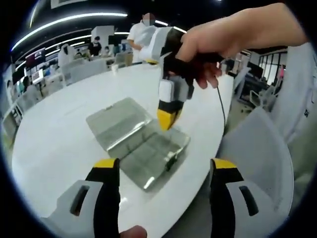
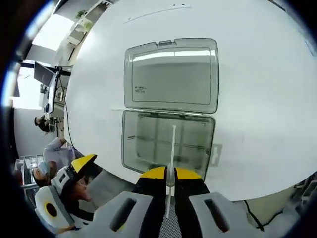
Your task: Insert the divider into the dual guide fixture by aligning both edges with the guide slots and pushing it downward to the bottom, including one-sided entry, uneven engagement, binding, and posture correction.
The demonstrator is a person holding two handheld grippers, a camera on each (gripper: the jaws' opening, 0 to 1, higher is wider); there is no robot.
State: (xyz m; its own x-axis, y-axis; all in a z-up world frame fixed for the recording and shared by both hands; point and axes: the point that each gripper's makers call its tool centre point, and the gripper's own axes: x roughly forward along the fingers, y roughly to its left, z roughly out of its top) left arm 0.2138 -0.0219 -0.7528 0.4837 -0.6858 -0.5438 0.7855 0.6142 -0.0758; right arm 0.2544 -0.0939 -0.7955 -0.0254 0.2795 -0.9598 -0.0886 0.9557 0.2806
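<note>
Your right gripper (image 2: 170,174) hangs over the clear plastic box (image 2: 168,144), which lies open on the white desk (image 2: 262,74) close to the desk's near edge. Its jaws are pressed together on the thin clear divider (image 2: 173,148), pinching it at its near end so that it stands on edge and runs forward over the middle of the box's compartmented base. You cannot tell from either view whether the divider's edges sit in the guide slots or how deep it has gone. The box's lid (image 2: 172,77) lies flat on the desk, hinged back on the far side of the base.

In the left gripper view your hand (image 1: 223,39) grips the right gripper (image 1: 167,118) from above, its yellow tips pointing down at the box (image 1: 136,141). Your left gripper (image 1: 163,173) is held back from the box, off the desk's near edge, its jaws spread wide with nothing between them. It also shows in the right gripper view (image 2: 74,171), beside the desk's edge.
</note>
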